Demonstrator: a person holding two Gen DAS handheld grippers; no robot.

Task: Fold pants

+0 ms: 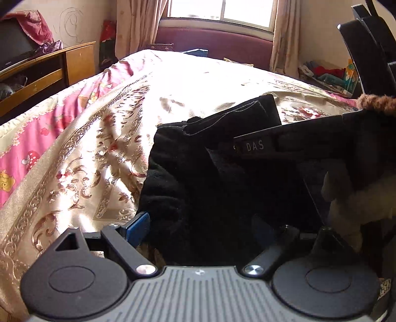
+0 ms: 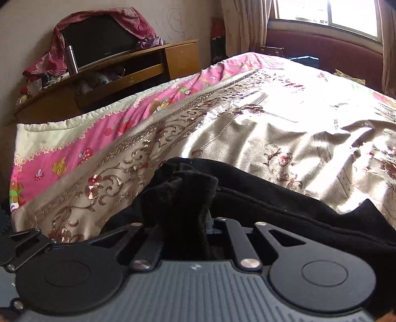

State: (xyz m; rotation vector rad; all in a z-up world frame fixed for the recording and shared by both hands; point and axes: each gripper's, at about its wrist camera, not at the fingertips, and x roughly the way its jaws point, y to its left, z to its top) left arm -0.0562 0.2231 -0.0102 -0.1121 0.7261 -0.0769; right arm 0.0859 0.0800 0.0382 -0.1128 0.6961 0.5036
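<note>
Right wrist view: right hand-held gripper [image 2: 184, 223] clenched on a bunched edge of the black pants [image 2: 284, 205], which lie on the bed [image 2: 272, 128]. Left hand-held gripper [image 1: 210, 225] spread wide over them, grasping nothing. Fold in hand; next, lay the held edge flat.

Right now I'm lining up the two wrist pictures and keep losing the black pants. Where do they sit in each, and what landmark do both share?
Left wrist view: the black pants fill the lower centre and right, heaped on the bed just beyond the open left gripper.
Right wrist view: the black pants stretch along the lower centre to the right edge, one bunch pinched in the right gripper.
Shared landmark: the window behind the bed.
</note>
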